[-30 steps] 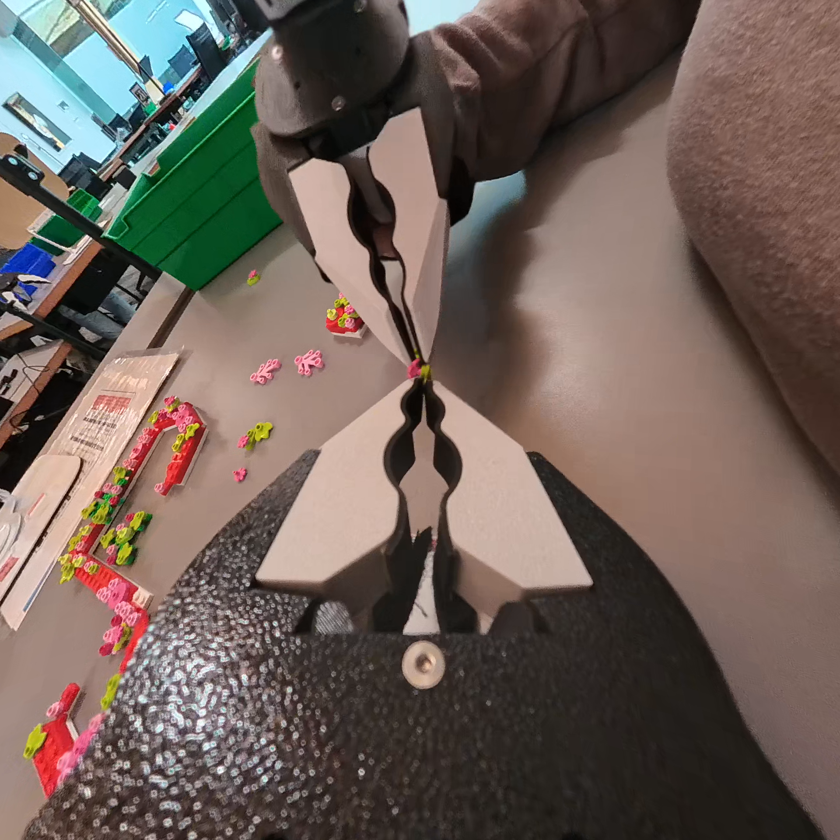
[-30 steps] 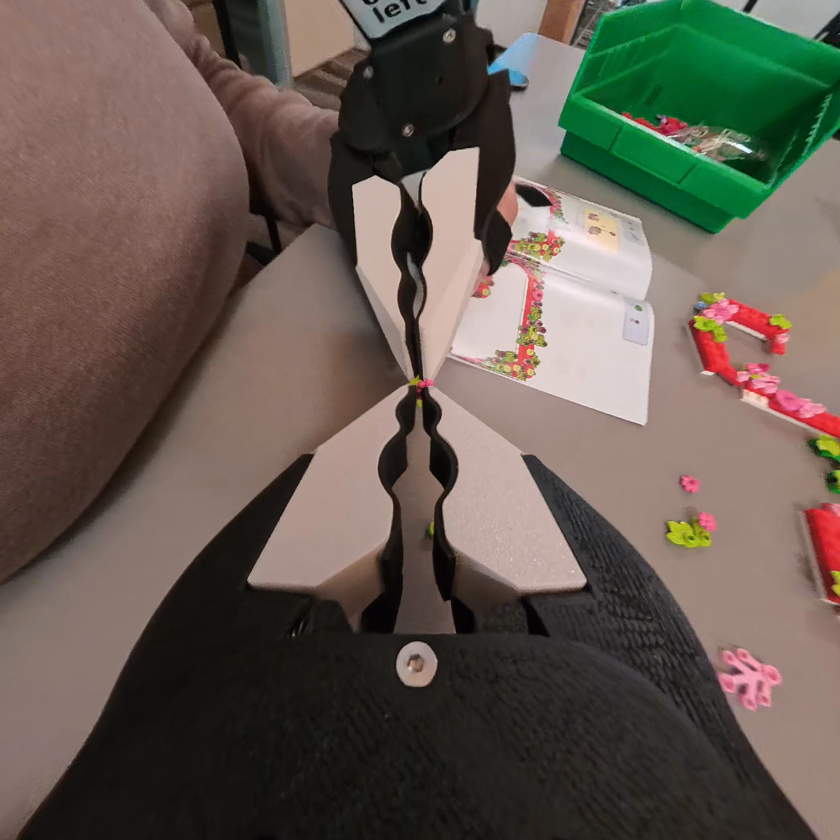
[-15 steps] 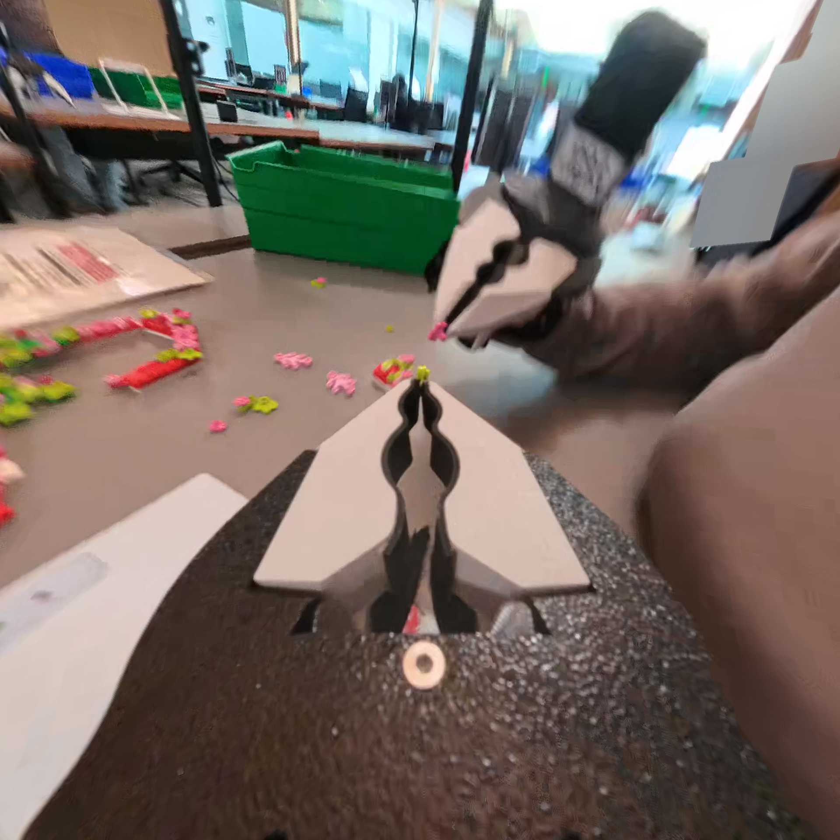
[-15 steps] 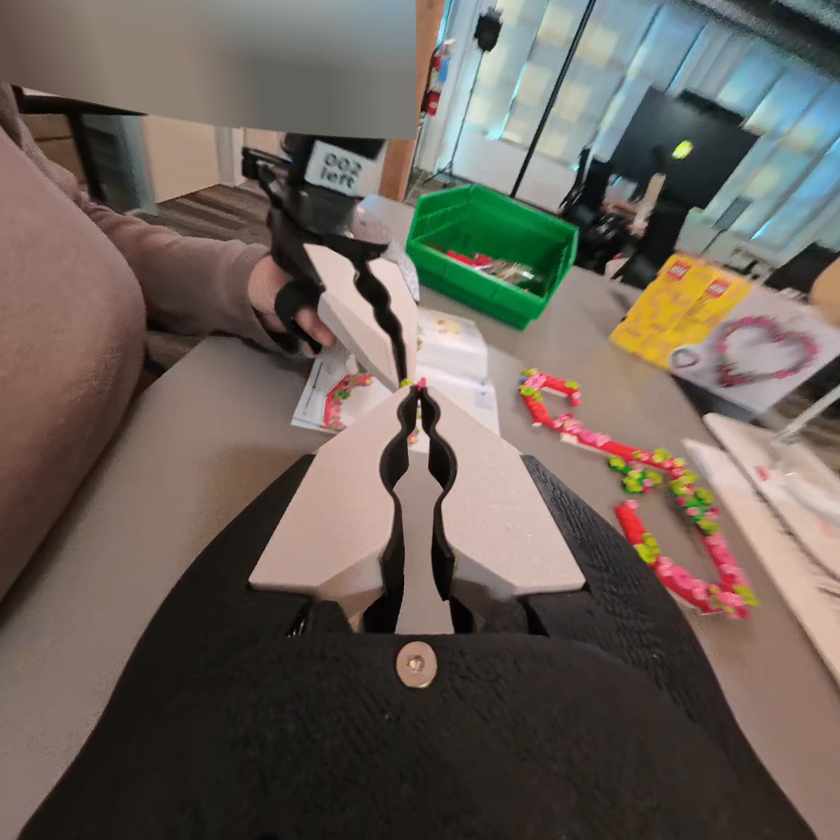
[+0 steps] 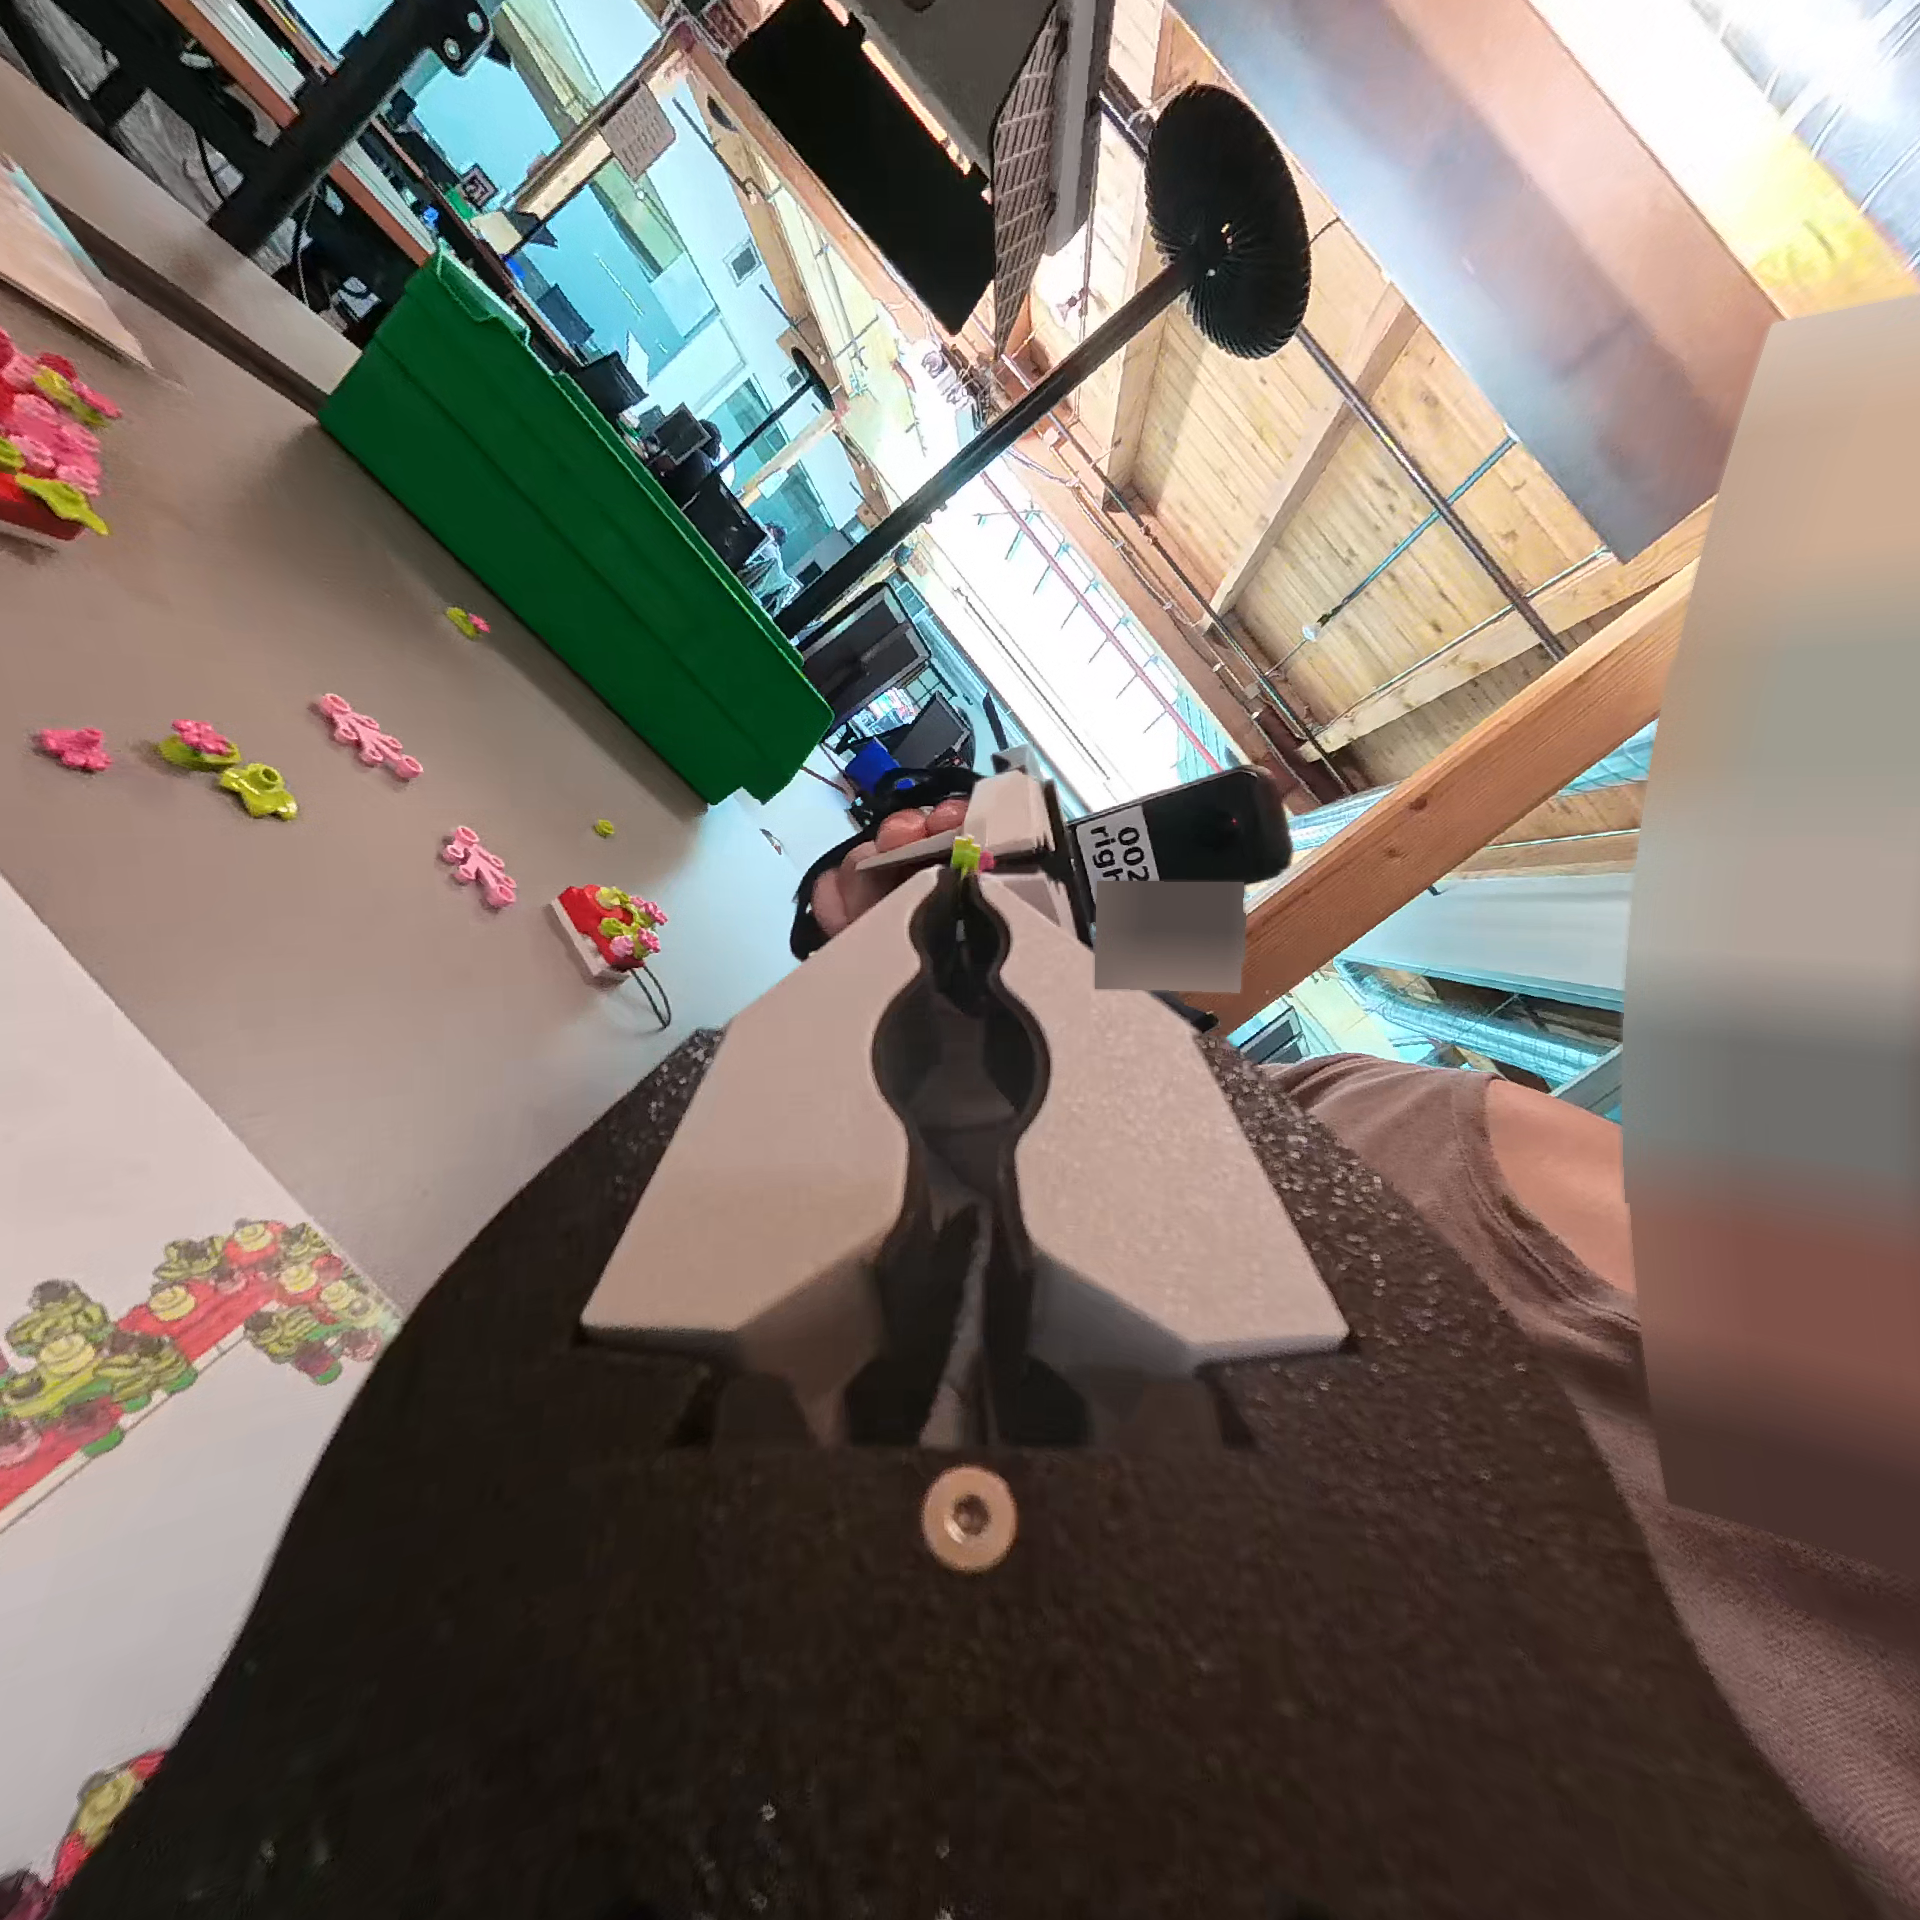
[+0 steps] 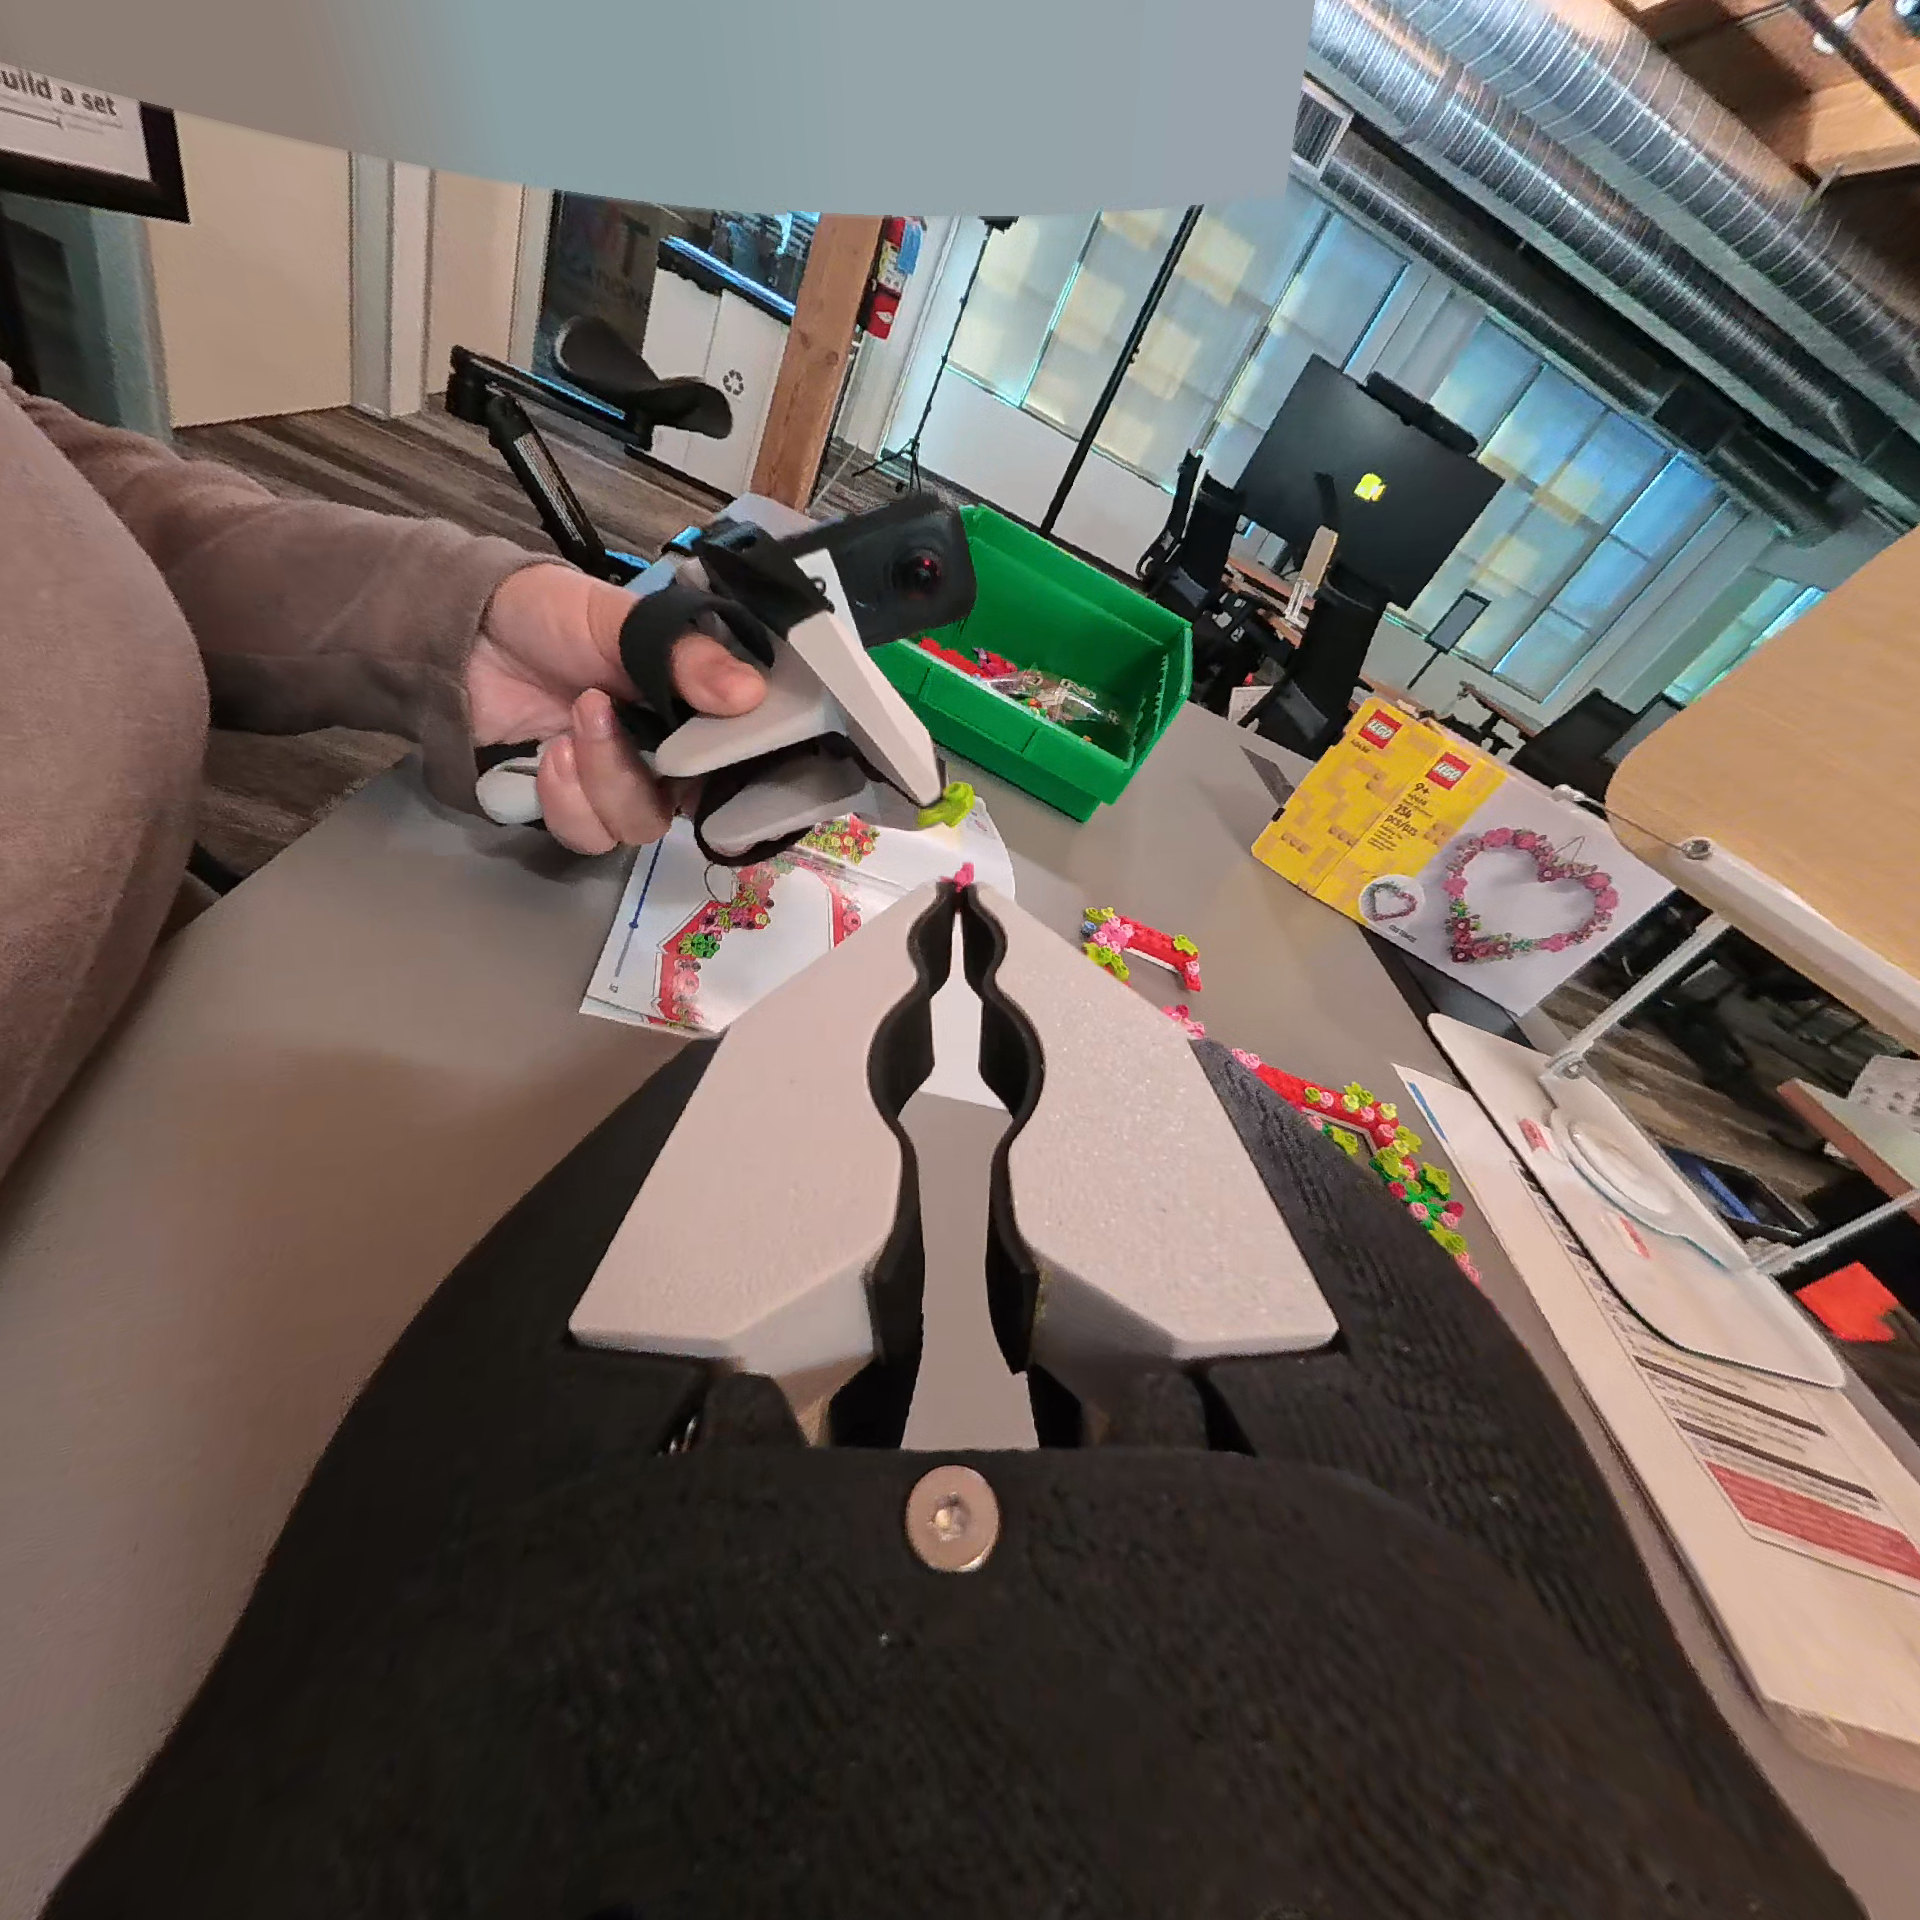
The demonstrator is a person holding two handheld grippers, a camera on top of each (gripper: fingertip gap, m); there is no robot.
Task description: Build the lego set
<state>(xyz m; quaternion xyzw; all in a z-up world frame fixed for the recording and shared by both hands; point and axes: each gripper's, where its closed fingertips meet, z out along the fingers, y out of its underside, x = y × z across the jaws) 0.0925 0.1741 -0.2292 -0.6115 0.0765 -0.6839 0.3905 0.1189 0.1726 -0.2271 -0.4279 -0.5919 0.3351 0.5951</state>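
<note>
At frame centre the left gripper (image 6: 930, 800) pinches a lime-green leaf piece (image 6: 948, 805) in its closed tips, just above the right gripper (image 6: 961, 891), whose tips clamp a tiny pink flower piece (image 6: 964, 875), over the grey table (image 6: 312, 1091).

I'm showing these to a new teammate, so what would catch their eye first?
Probably the left gripper held up above the instruction booklet, pinching a lime green leaf piece. Next, the right gripper pinching a tiny pink flower piece, and the bright green bin behind.
</note>
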